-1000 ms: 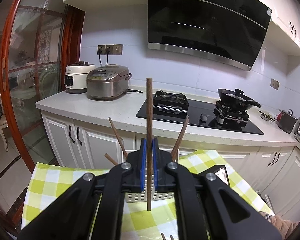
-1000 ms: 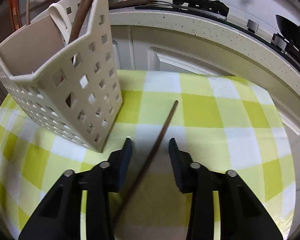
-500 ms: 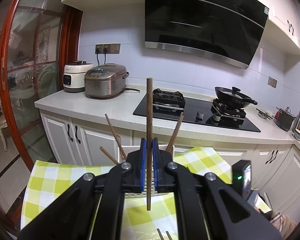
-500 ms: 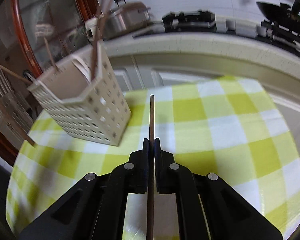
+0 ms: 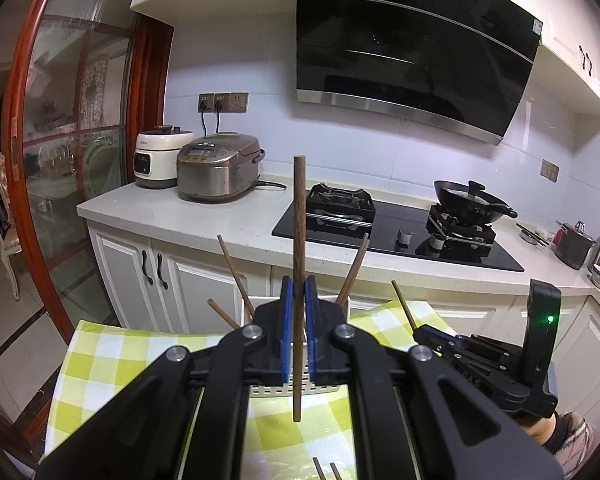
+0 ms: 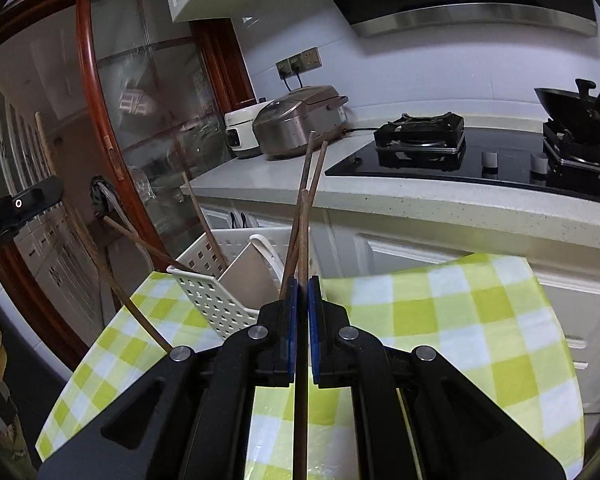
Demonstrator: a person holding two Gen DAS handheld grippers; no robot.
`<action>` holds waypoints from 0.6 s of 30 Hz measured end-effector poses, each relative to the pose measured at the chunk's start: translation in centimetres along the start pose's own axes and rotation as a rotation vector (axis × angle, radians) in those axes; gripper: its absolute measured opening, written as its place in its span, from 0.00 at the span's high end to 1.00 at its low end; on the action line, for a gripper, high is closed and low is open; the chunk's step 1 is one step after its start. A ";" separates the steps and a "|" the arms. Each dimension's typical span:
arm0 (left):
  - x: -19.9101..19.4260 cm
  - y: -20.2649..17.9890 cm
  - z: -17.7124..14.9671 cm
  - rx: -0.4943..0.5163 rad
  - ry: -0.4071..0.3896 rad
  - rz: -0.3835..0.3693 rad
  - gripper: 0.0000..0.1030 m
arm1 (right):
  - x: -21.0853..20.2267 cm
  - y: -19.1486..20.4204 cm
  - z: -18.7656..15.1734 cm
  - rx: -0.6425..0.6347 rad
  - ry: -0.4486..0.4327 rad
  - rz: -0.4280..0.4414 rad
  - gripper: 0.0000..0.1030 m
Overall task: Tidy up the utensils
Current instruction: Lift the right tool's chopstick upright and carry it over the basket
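Right gripper (image 6: pixel 300 320) clamps a chopstick (image 6: pixel 300 380) lengthwise, aimed ahead; perforated holder (image 6: pixel 216 300) just ahead-left, nearer than left gripper (image 5: pixel 296 328), also clenching chopstick (image 5: pixel 299 240) upright.

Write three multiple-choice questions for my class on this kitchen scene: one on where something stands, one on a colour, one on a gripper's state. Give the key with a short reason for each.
1. Where does the black wok stand?
A. on the checked cloth
B. on the hob's right burner
C. beside the rice cooker

2. What colours is the checked tablecloth?
A. red and white
B. blue and grey
C. yellow-green and white

3. What is the left gripper doing?
A. gripping an upright chopstick
B. standing open and empty
C. gripping a spoon

Key:
B, the wok sits on the right burner.
C, the tablecloth shows yellow-green and white squares.
A, the left gripper is shut on a wooden chopstick standing upright.
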State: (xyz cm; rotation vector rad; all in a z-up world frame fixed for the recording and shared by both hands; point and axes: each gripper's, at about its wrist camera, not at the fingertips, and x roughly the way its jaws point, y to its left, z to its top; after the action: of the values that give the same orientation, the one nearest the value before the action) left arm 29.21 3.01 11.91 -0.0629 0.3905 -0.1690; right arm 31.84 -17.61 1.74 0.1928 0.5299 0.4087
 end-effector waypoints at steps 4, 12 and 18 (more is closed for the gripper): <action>-0.3 0.1 -0.1 -0.002 0.001 0.002 0.94 | 0.3 -0.5 -1.1 0.027 0.019 0.017 0.94; -0.6 0.0 -0.1 0.010 0.004 0.006 0.94 | -0.1 -0.1 -2.3 0.014 0.003 0.002 0.94; -0.3 -0.1 0.2 0.011 -0.001 0.015 0.94 | -1.1 0.7 -1.3 -0.025 -0.034 -0.032 0.95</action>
State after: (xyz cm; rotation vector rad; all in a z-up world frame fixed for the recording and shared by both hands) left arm 28.99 3.00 12.23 -0.0497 0.3889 -0.1562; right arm 30.09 -17.34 1.37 0.1668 0.4934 0.3799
